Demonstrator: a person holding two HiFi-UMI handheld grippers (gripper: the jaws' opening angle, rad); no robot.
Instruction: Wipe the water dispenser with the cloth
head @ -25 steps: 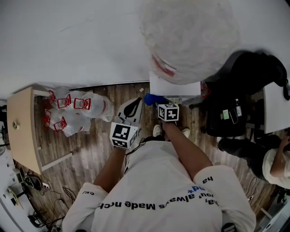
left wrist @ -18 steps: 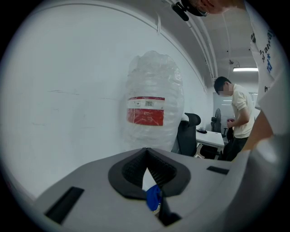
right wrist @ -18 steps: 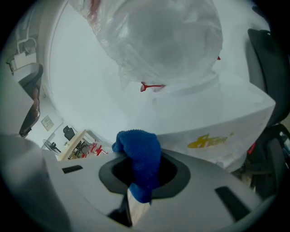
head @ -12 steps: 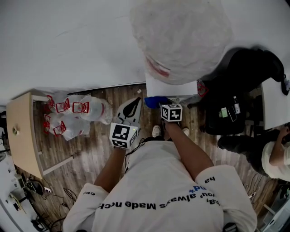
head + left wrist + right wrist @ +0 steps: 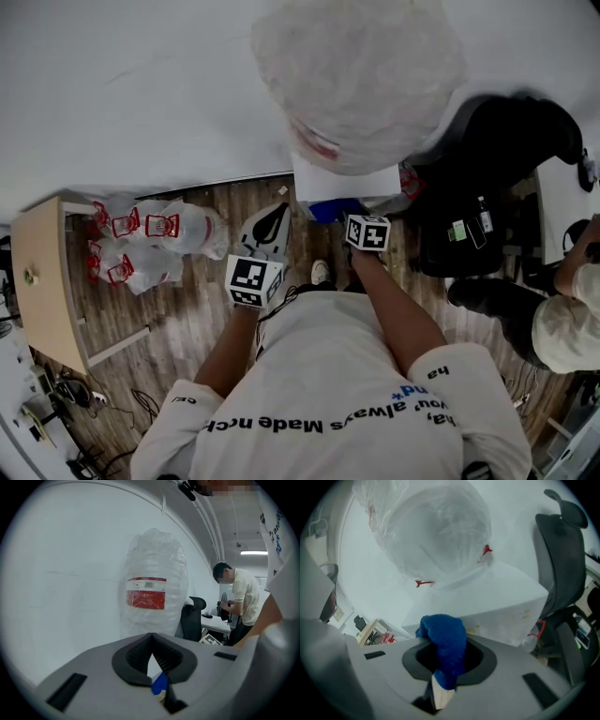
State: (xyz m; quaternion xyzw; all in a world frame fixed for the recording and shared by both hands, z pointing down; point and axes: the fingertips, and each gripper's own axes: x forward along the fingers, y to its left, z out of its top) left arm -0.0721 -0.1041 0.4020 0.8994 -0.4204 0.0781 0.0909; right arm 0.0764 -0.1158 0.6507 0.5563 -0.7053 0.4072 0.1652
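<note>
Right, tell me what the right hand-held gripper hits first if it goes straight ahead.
Probably the white water dispenser, below its plastic-wrapped bottle, with the blue cloth in the right hand-held gripper touching first; depth is unclear.

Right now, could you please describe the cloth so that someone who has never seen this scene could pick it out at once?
Find the white water dispenser against the wall, topped by a big plastic-wrapped bottle. Just in front of its body, the right gripper pinches the cloth. It is the only bright blue, nubbly thing among white and clear surfaces.
</note>
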